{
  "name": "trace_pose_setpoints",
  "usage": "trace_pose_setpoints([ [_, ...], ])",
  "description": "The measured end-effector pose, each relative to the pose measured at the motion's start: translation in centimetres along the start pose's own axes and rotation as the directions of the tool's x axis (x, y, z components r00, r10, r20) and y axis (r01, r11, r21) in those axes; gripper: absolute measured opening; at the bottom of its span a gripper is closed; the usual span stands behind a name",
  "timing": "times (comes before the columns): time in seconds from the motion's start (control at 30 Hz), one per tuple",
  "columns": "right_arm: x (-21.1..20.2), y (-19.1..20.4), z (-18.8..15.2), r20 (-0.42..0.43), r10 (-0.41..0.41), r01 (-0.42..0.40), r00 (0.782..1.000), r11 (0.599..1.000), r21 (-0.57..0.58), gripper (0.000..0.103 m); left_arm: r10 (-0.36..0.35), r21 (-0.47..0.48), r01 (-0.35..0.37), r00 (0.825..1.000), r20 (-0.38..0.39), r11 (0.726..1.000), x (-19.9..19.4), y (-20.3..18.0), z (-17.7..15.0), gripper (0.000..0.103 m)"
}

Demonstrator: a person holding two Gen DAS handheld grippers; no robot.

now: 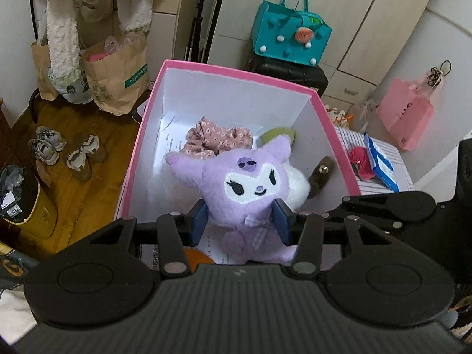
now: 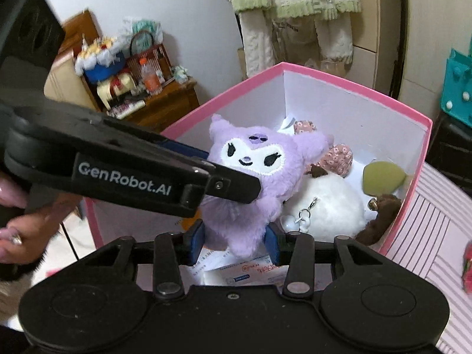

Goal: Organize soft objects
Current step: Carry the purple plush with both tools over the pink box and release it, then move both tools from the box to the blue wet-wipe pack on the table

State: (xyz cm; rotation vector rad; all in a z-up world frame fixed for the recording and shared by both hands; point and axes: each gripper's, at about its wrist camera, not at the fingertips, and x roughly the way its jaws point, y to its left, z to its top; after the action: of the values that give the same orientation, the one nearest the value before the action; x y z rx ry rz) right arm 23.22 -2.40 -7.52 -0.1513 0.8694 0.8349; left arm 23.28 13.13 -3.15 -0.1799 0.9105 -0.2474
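A purple plush doll (image 1: 250,183) with a white face hangs over the open pink box (image 1: 224,70). My left gripper (image 1: 240,221) is shut on its body, blue pads pressing both sides. In the right wrist view my right gripper (image 2: 234,239) is shut on the lower part of the same doll (image 2: 256,159), while the left gripper (image 2: 227,177) reaches in from the left and clamps its middle. Inside the box (image 2: 354,82) lie a floral scrunchie (image 1: 218,138), a white fluffy ball (image 2: 327,206), a green piece (image 2: 380,177), a brown plush (image 2: 380,221) and papers.
Paper bags (image 1: 118,73) and shoes (image 1: 65,153) sit on the wooden floor at left. A teal bag (image 1: 292,35) stands on a black suitcase behind the box, a pink bag (image 1: 407,115) at right. A striped box (image 2: 436,230) adjoins the pink one. A person's hand (image 2: 17,236) holds the left gripper.
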Motion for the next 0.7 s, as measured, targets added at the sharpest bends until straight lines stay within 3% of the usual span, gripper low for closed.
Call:
trace_pose_setpoints([
  [0.17, 0.0, 0.8, 0.0, -0.011, -0.078, 0.077, 0.997, 0.995, -0.064, 0.062, 0.117, 0.053, -0.121, 0.991, 0.067, 0.991, -1.1, -0.3, -0.3, 0.057],
  [0.4, -3.6, 1.5, -0.9, 0.028, -0.082, 0.084, 0.996, 0.993, -0.079, 0.064, 0.102, 0.128, -0.113, 0.990, 0.093, 0.985, -4.9, -0.8, -0.9, 0.057],
  [0.7, -10.0, 1.9, -2.2, 0.079, -0.086, 0.092, 0.993, 0.993, -0.068, 0.066, 0.092, 0.223, -0.102, 0.994, 0.057, 0.969, -8.9, -2.9, -2.2, 0.058],
])
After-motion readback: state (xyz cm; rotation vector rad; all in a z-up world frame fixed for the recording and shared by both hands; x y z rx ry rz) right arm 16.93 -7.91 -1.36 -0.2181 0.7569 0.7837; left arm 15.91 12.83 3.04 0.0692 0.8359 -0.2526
